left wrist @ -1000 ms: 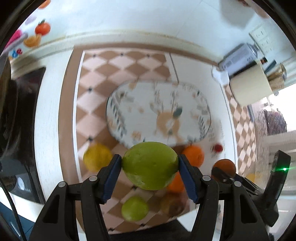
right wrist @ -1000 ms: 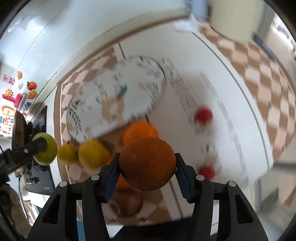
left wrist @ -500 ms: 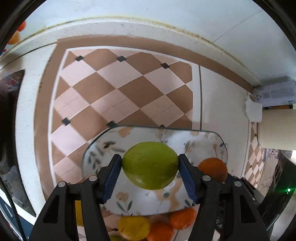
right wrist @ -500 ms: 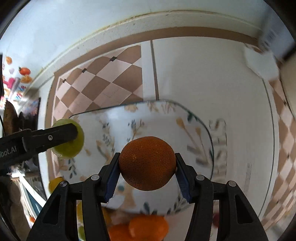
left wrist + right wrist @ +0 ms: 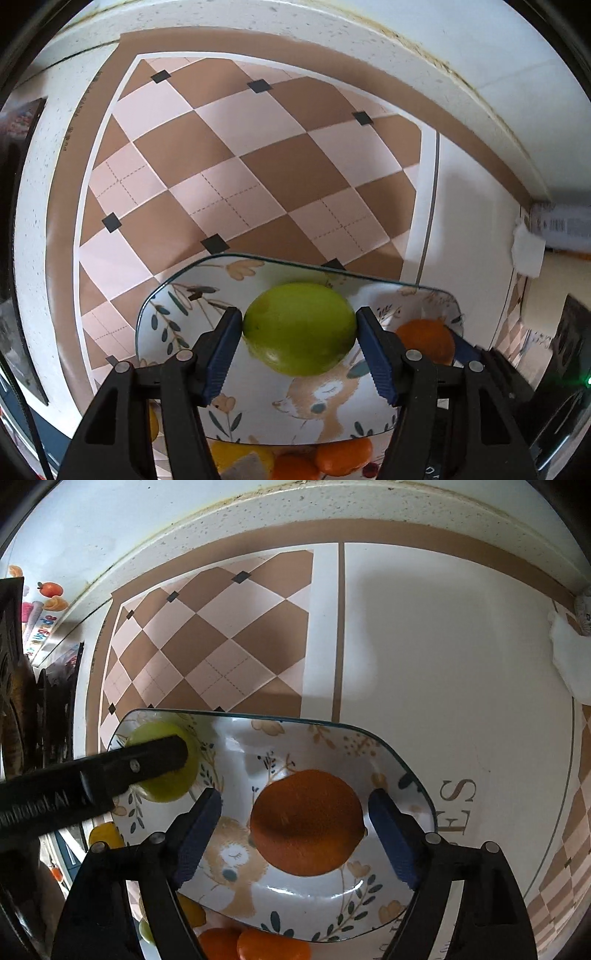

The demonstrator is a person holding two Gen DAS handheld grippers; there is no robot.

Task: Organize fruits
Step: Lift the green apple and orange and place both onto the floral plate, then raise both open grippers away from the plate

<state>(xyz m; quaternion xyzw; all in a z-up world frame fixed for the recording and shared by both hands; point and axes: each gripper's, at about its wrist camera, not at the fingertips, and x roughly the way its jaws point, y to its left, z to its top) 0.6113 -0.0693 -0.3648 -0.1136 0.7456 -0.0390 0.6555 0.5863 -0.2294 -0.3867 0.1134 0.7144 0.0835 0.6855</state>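
Left gripper (image 5: 300, 334) is clamping a lime (image 5: 300, 328) over the plate (image 5: 166, 306); an orange (image 5: 424, 341) is lying at 3 o'clock.

Green citrus fruit (image 5: 299, 328), smooth, oval, seen over floral plate (image 5: 155, 306) at its 10 o'clock corner. Dark orange (image 5: 306, 821), round, dimpled, laid on plate centre. More oranges (image 5: 255, 943) piled at plate's 6 o'clock edge.

Both tools, left tool (image 5: 300, 345) and right tool (image 5: 294, 834), have black plastic arms, blue ribbed pads (image 5: 199, 836), silver screws (image 5: 184, 355).
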